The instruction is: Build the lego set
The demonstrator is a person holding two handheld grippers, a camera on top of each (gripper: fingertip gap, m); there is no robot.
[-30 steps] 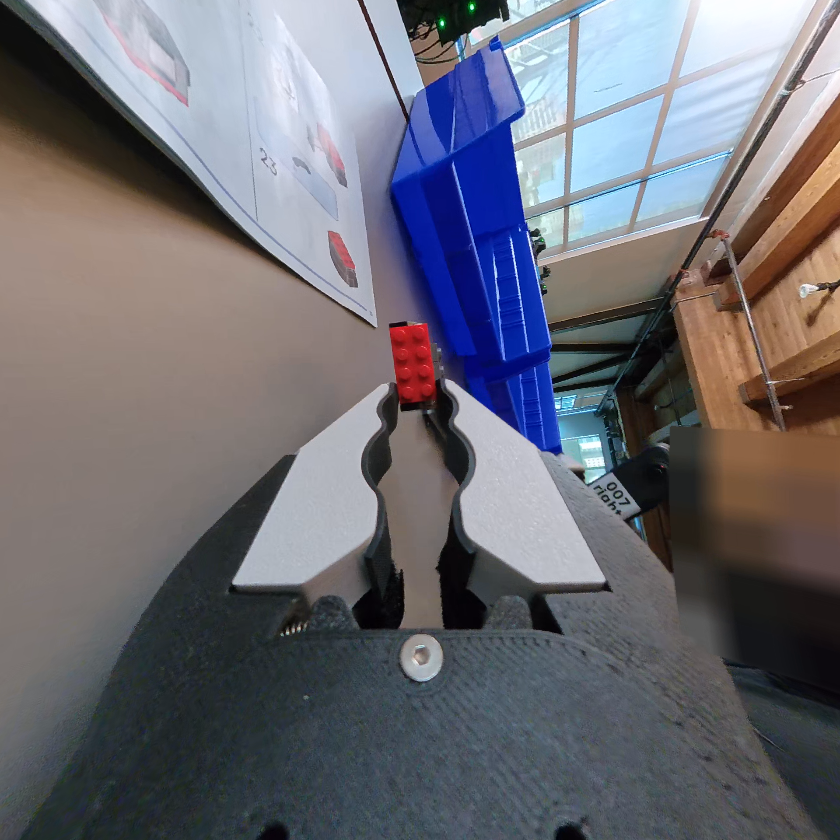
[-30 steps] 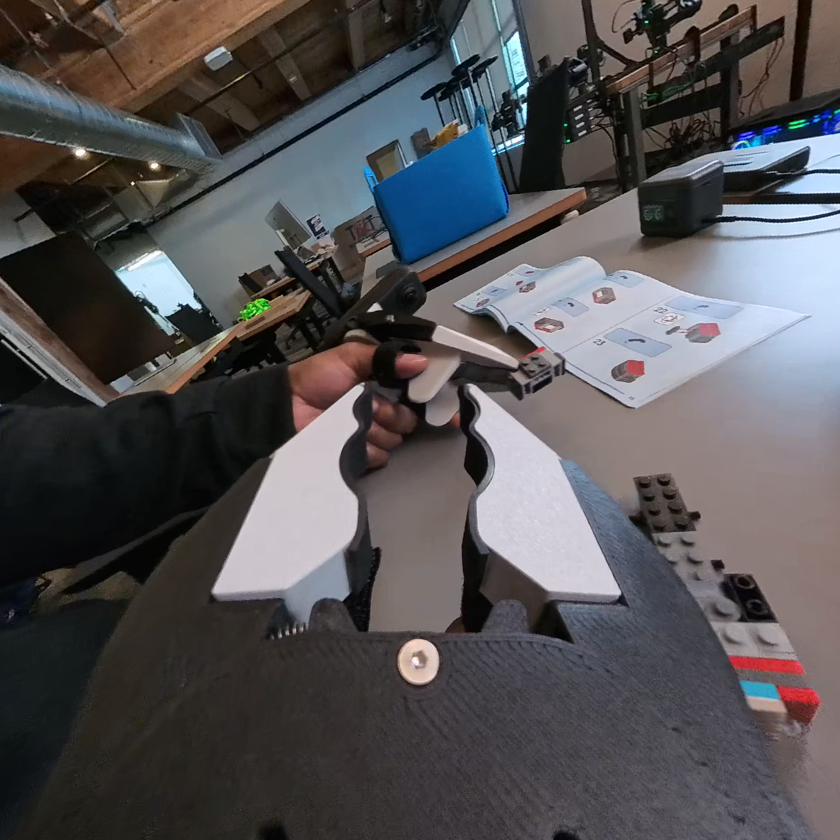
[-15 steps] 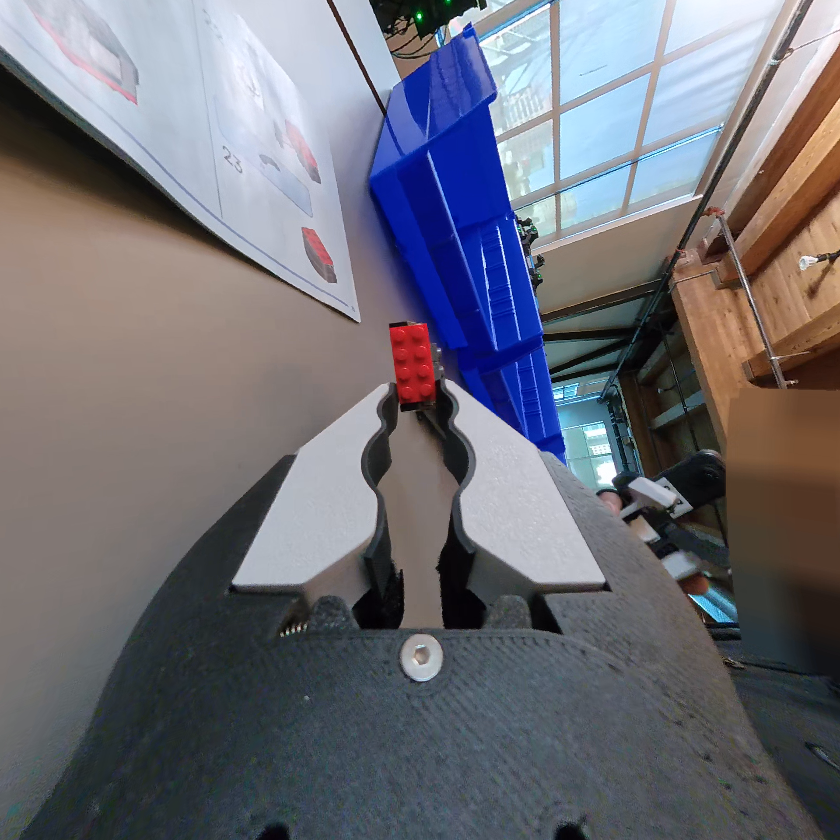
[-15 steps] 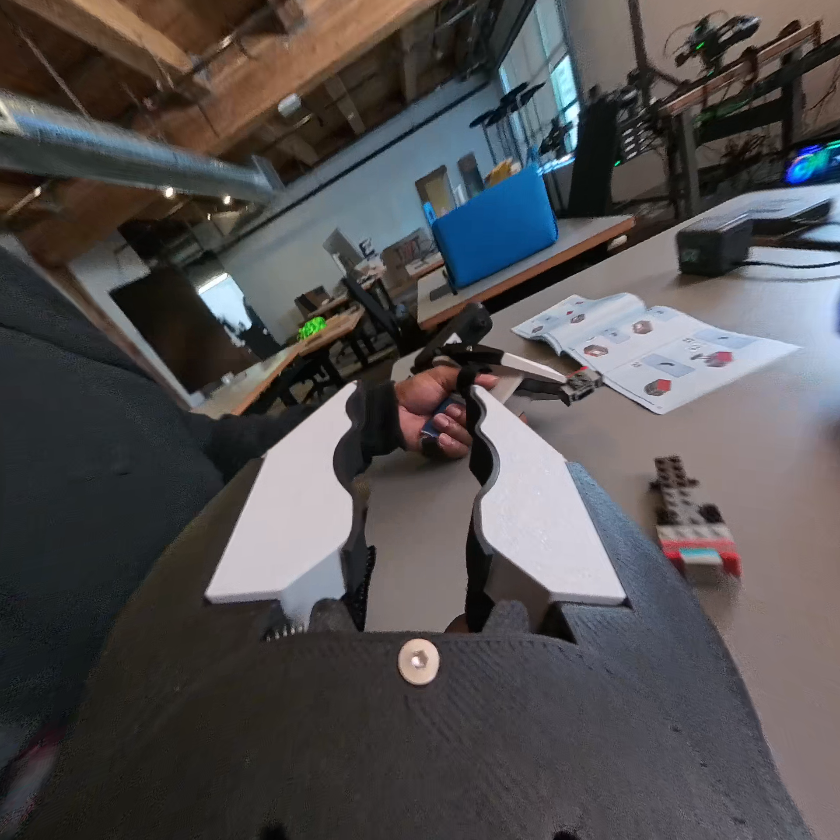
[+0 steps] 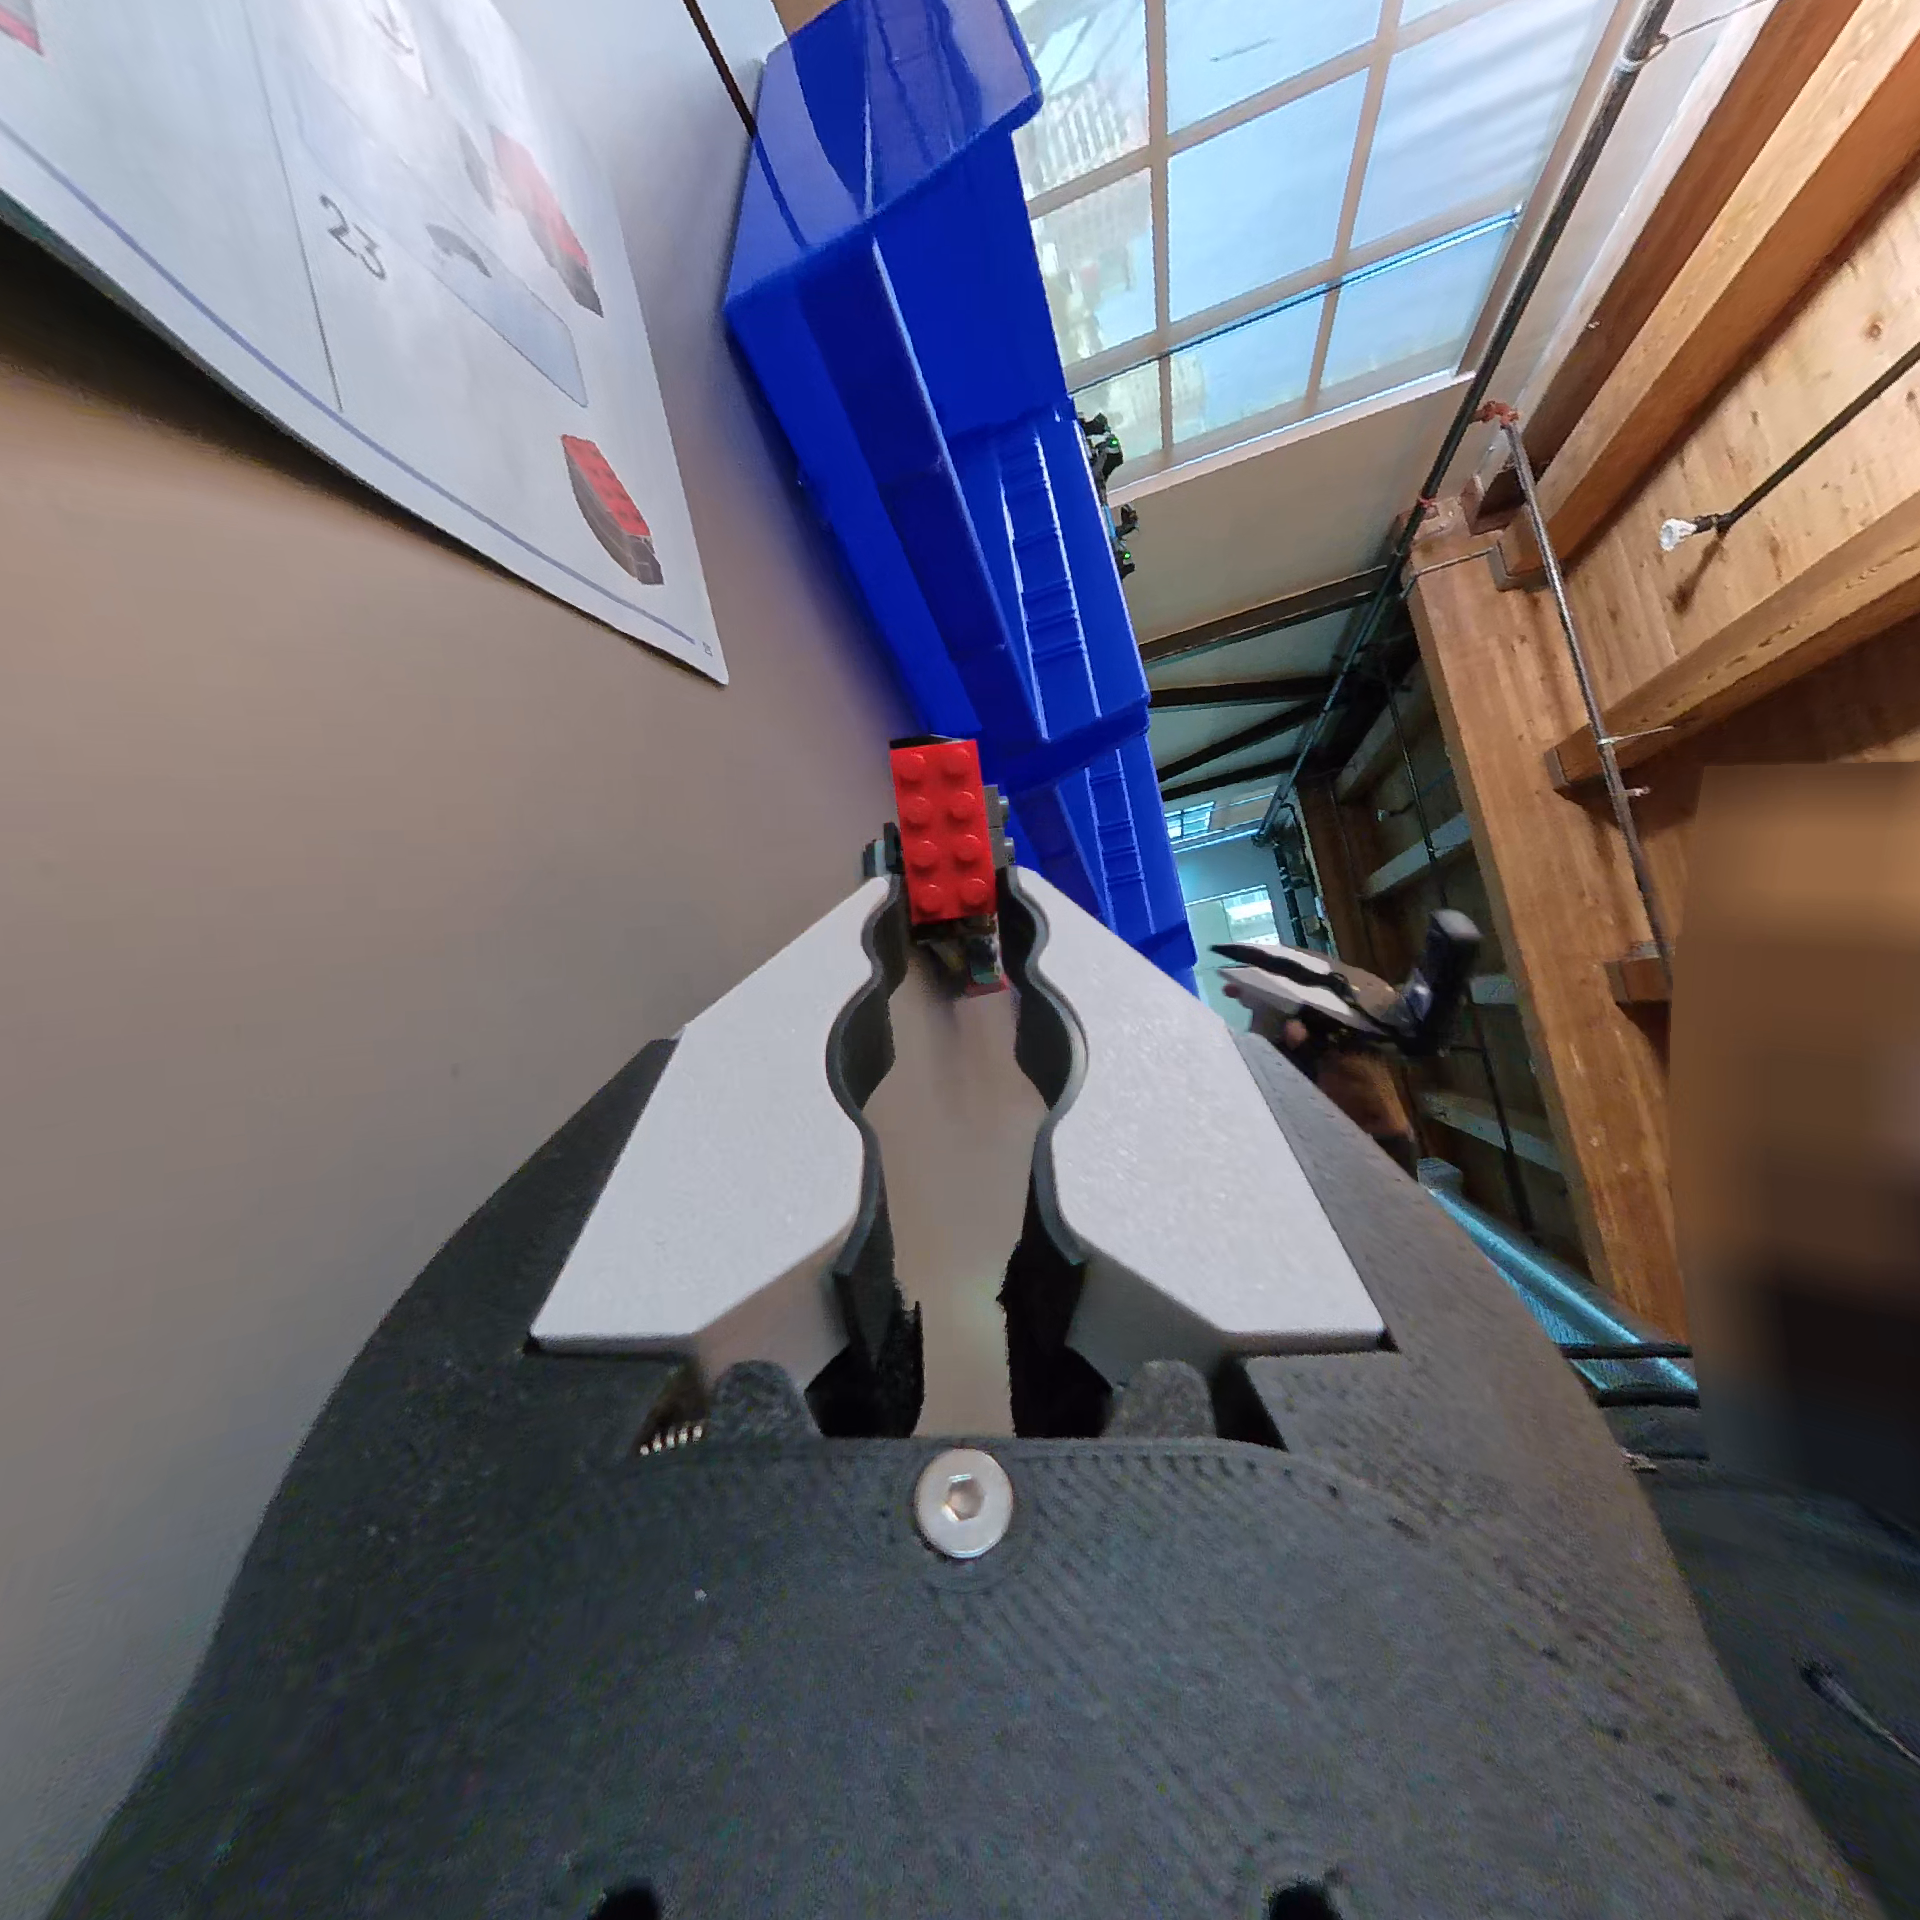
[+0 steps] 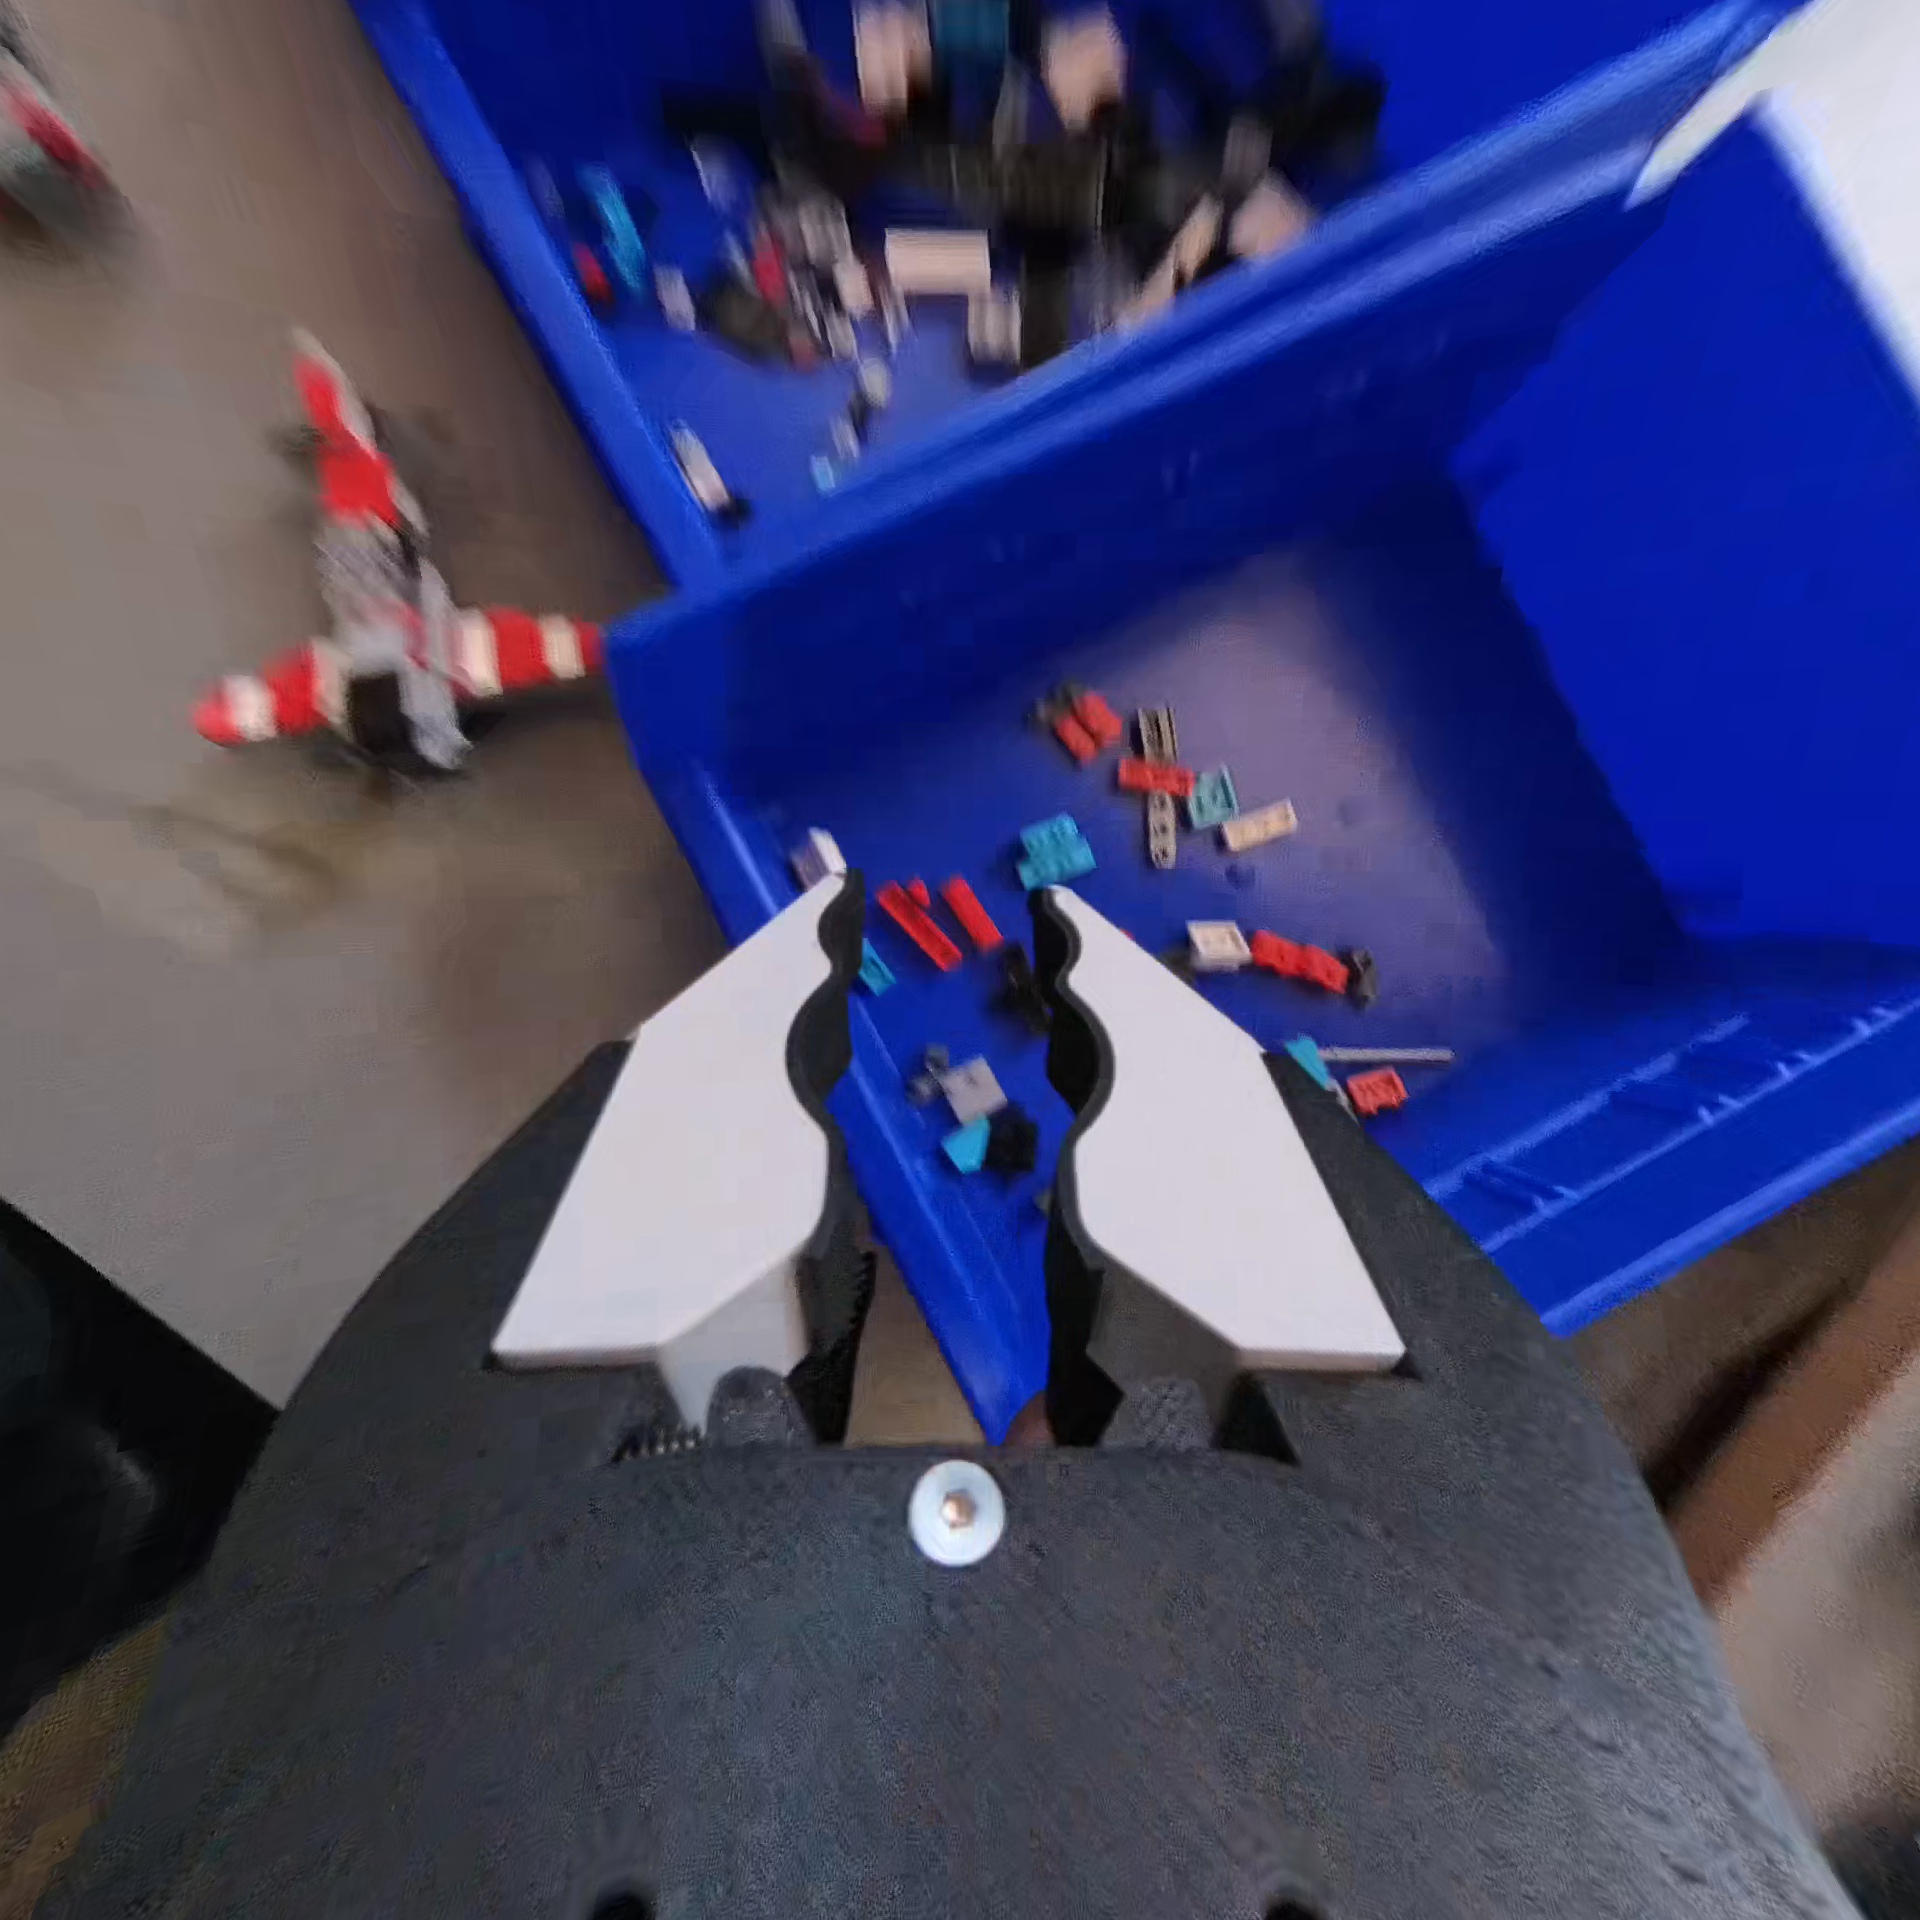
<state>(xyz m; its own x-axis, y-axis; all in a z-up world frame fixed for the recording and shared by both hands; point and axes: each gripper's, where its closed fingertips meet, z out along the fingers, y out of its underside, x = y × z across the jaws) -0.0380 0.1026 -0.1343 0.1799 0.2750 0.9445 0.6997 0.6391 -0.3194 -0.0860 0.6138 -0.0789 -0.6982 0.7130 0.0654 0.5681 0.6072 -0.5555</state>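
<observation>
Above near blue plastic bin, right gripper held released, empty; flat red plate to be approached slowly. Left gripper clenched on small red-topped brick assembly.

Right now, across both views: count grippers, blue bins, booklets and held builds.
Grippers: 2 (left gripper, right gripper)
Bins: 3
Booklet: 1
Held build: 1
Total: 7
</observation>
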